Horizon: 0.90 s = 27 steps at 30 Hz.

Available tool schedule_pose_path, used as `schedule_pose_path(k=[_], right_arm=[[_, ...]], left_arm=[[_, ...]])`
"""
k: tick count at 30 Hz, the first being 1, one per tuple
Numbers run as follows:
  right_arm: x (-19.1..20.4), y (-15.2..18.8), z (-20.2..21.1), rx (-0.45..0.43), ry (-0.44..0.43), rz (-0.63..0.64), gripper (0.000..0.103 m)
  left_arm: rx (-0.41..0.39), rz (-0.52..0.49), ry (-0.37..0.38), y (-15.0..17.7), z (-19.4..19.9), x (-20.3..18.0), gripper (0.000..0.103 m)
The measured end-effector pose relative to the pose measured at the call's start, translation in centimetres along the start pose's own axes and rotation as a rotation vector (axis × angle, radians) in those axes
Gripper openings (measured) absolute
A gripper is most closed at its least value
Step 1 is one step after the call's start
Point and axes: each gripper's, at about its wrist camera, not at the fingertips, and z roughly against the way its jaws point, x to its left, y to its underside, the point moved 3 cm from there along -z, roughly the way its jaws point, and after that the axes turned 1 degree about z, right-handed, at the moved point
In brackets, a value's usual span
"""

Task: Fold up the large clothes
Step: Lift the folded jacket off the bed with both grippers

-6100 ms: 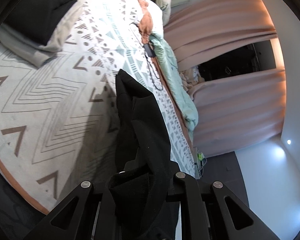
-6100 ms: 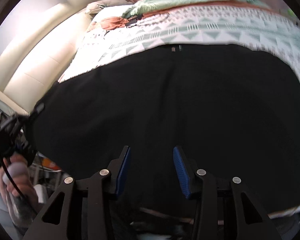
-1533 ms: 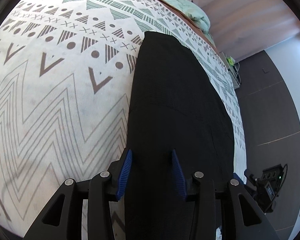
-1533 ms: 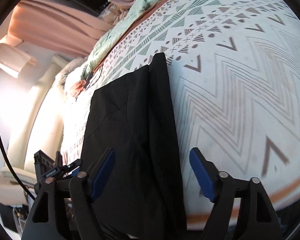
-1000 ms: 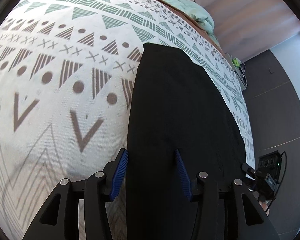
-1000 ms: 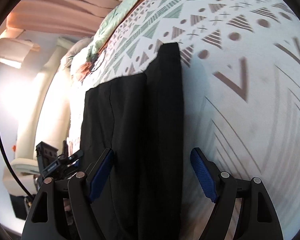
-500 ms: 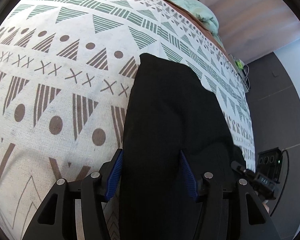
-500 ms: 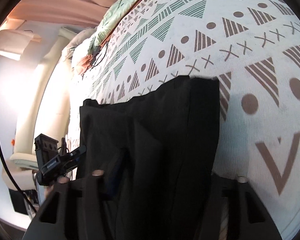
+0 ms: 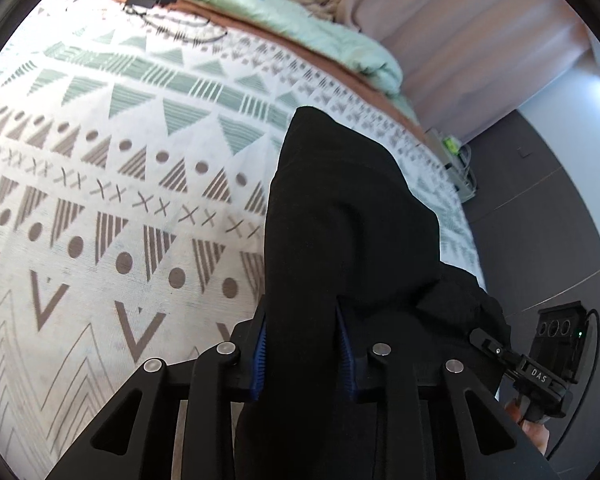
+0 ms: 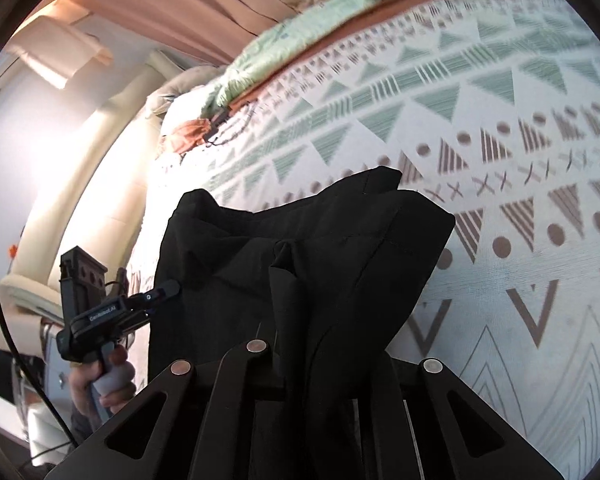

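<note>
Nearest the left wrist camera, the left claw [image 9: 302,344] is closing its blue-padded fingers [image 9: 260,346] onto a thick fold of the black cloth garment [image 9: 352,216], which fills the gap between them and rises in a peaked ridge off the bed. In the right wrist view the right claw [image 10: 300,364] is closing down narrow, with a bunched pleat of the same garment [image 10: 300,248] pinched between its fingers, whose pads the cloth hides. The garment hangs lifted between the two claws, its far edge lying on the white bedspread with grey, brown and green geometric print [image 9: 112,184], towards the bed's side edge.

Writing shows on the tools: white letters "DAS" on the right claw's body at the lower right of the left wrist view, and a white label that seems to read "GenRobot.AI" on the left claw's body in the right wrist view, where a hand [image 10: 108,380] grips its handle.

Farther off, a crumpled pale green quilt [image 9: 260,8] lies along the bed's far edge, with pink curtains [image 9: 480,40] behind it.
</note>
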Motion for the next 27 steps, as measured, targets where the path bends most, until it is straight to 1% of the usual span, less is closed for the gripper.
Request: schedule_pose_path(k=[6,13,18,23,27], right_arm=[[3.9,1.1,4.4,-0.084,0.01,0.045,0.01],[8.6,3.4,9.0,-0.171,0.005,0.095,0.01],[11.8,5.5,11.6,-0.222,0.003,0.139,0.01],[14.9,7.5,14.4,-0.266,0.013,0.186,0.01],[16.9,8.4,17.0,-0.308,0.031,0.22,0.01]], left_arm=[[-0.064,-0.017,0.067,1.1,5.0,-1.8,0.029],[-0.131,-0.037,0.127,3.0,10.6,-3.6,0.029],[-0.169,-0.039,0.165,4.7,13.9,-4.4,0.029],[-0.194,-0.066,0.199,5.8,16.2,-5.7,0.029],[-0.204,-0.083,0.236,6.8,18.2,-7.0,0.029]])
